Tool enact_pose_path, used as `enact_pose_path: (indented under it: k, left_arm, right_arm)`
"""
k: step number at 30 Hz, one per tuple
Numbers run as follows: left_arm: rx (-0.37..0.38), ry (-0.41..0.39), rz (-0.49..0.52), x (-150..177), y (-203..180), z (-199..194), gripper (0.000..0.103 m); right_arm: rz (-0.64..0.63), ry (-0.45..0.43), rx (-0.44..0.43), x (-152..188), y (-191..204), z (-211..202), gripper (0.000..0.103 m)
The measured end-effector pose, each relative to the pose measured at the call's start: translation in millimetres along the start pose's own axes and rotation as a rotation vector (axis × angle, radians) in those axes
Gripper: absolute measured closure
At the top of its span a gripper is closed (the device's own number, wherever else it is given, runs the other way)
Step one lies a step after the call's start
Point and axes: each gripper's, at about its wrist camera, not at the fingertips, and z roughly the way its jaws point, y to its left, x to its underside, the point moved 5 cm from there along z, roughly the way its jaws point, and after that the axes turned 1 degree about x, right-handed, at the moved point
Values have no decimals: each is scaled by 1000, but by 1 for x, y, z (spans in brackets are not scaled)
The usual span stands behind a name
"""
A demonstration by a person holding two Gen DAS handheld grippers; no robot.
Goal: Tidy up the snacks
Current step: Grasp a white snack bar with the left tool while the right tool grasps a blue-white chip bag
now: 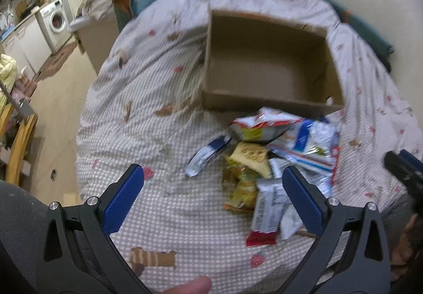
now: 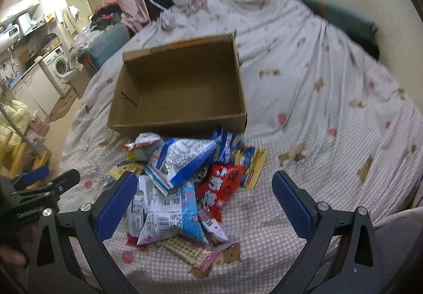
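An open cardboard box (image 1: 267,61) (image 2: 182,87) lies empty on the bed. In front of it sits a pile of snack packets (image 1: 267,161) (image 2: 182,182): white-and-blue bags, a red packet (image 2: 222,185), a yellow packet (image 1: 251,153). My left gripper (image 1: 211,198) is open above the bedspread, its right finger over the pile's near edge. The right gripper (image 2: 203,201) is open too, straddling the near half of the pile with nothing between its pads. Each gripper shows at the edge of the other's view.
The bedspread (image 2: 317,98) is white-checked with small prints and wrinkled at the far side. A wall runs behind the bed. Left of the bed are floor (image 1: 60,108), a washing machine (image 1: 56,20) and a wooden chair (image 1: 18,140). A fingertip (image 1: 195,284) shows at the bottom.
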Motion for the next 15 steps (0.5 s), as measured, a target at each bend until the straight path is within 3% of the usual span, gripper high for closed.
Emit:
enact_pose_path:
  k: [3, 7, 10, 15]
  left_arm:
    - [21, 108, -28, 2, 5, 23, 2]
    - [78, 244, -35, 18, -7, 50, 23]
    - [118, 294, -2, 30, -26, 61, 37]
    - [140, 357, 52, 47, -54, 77, 48]
  right_arm:
    - [42, 61, -33, -1, -10, 10, 0]
    - [104, 174, -97, 6, -16, 31, 0]
    - [115, 194, -97, 14, -19, 40, 0]
    - [112, 219, -64, 23, -24, 49, 0]
